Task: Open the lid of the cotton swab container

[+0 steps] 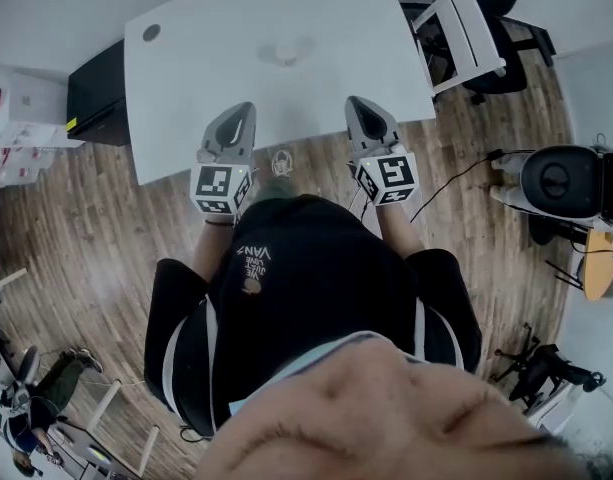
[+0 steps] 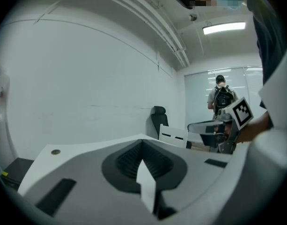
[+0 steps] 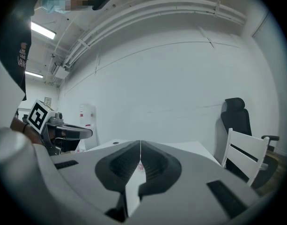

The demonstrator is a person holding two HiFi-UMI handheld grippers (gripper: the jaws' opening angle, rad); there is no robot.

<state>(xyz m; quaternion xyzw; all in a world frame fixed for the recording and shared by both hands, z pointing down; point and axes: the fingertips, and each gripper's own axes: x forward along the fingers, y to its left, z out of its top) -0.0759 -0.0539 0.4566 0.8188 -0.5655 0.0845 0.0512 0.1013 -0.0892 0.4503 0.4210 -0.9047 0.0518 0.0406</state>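
A small pale, see-through container (image 1: 286,53) stands near the middle of the white table (image 1: 206,58); it is faint in the head view. In the right gripper view a sliver of it with red print (image 3: 142,166) shows behind the jaws. My left gripper (image 1: 242,114) and right gripper (image 1: 357,107) hover side by side over the table's near edge, well short of the container. Both are shut with nothing between the jaws. The left gripper view (image 2: 142,143) and the right gripper view (image 3: 140,144) each show the jaws pressed together, pointing across the table toward a white wall.
A white slatted chair (image 1: 464,30) and a black office chair (image 1: 508,53) stand at the table's right end. A black cabinet (image 1: 94,93) sits at its left. A black round device (image 1: 556,180) and cables lie on the wood floor. Another person (image 2: 221,96) stands far off.
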